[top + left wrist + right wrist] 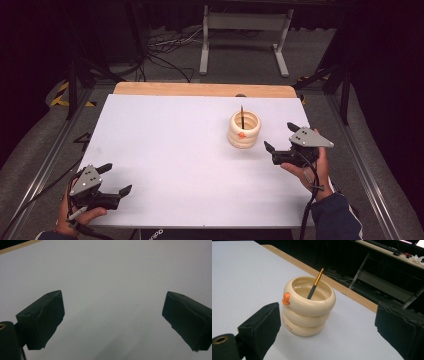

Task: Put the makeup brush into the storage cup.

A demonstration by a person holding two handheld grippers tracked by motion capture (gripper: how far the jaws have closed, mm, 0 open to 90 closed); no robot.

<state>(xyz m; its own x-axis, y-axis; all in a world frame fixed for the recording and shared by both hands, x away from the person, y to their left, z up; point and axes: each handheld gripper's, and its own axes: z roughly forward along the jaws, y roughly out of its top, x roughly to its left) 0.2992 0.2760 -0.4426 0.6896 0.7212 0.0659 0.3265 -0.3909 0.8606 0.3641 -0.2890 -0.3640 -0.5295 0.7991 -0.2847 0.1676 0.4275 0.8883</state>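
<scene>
Pen [315, 285] leans in the cream cup [308, 306] (tip up); both grippers [281, 138] [116, 178] gape, holding nothing.

Black left gripper [114, 179], black right gripper [281, 136], grey triangular top plates, trailing cables, dark blue sleeve [336, 216]

There is one cup [244, 129] on one table [165, 145]. One pen [315, 284] stands in it. Two grippers: left [115, 179], right [281, 136].
</scene>
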